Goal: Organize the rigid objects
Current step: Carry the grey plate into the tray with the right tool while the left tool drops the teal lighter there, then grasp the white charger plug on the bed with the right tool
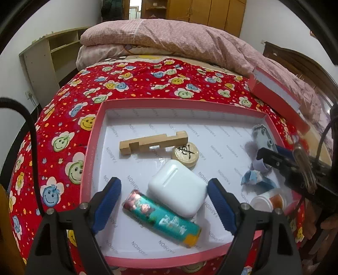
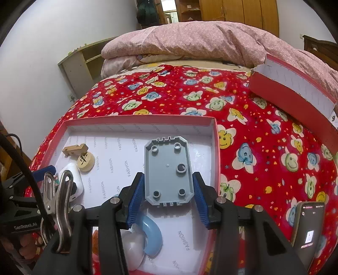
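Grey plate (image 2: 169, 171) seemingly gripped between right claw (image 2: 169, 196).

Both wrist cameras look steeply down, close over the shared pink tray (image 1: 93, 148), toward the bedding (image 2: 190, 40).

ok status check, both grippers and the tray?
Left gripper open, hovering over white case and teal tube. Right gripper shut on grey plate, above pink tray. Blue curved piece lies beneath it.

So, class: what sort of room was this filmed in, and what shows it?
Most likely a bedroom: the tray lies on a bed's red smiley-flower bedspread, with a folded pink quilt behind and wooden wardrobes along the far wall.
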Available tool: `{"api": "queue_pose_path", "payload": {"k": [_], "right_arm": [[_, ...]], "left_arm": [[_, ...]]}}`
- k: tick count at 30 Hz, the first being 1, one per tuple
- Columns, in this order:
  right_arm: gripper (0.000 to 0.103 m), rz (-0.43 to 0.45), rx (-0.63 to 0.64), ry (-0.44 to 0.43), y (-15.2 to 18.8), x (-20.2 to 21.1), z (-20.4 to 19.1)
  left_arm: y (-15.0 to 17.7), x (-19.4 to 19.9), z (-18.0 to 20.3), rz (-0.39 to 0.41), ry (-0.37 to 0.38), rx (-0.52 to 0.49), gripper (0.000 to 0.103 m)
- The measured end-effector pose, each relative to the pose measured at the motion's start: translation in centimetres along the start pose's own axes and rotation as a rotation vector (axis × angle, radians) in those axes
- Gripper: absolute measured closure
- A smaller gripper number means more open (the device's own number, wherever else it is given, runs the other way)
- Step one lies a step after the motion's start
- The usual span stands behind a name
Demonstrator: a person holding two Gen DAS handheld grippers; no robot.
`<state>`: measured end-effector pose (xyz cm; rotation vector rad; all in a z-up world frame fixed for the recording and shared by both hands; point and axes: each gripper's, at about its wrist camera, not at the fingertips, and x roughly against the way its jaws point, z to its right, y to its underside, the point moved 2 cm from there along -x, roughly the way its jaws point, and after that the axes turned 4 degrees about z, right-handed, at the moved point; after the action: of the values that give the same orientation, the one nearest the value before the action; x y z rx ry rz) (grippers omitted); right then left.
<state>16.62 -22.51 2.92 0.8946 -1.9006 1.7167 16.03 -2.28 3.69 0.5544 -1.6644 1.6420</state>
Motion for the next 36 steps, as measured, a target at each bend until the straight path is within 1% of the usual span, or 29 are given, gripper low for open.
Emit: {"api": "queue_pose_path", "payload": {"k": [2,6,9,16,25,31,36], "right_arm": [[0.055,0.006,0.0,-0.001,0.0,0.2,0.0],[0.047,0.031,0.002,-0.006,-0.2,1.1,-0.3],[0.045,0.048,0.012,-0.014,-0.3,2.1,-0.7],[0.045,0.07,0.044,-0.025,0.2,4.0,-1.6],[0.045,0.095,0.051,-0.039,1.6,7.0,-2.3],[0.044,0.093,0.046,-0.046,3.2,8.9,-2.7],[0.044,0.079,0.05,-0.06,5.2,10.2,-3.3]], "left_arm": [[0.1,0.2,0.1,0.006,-0.008,-0.008,0.016],[0.0,1.1,0.2,0.028,-0.006,-0.008,0.016],[0.0,1.9,0.3,0.041,-0.002,-0.007,0.016],[0.4,3.4,0.6,0.047,-0.003,-0.008,0.016],[1.8,5.8,1.0,0.053,-0.002,-0.006,0.016],[3.2,7.2,1.5,0.047,0.004,-0.009,0.016],[4.4,8.1,1.7,0.043,-0.007,-0.019,0.016]]}}
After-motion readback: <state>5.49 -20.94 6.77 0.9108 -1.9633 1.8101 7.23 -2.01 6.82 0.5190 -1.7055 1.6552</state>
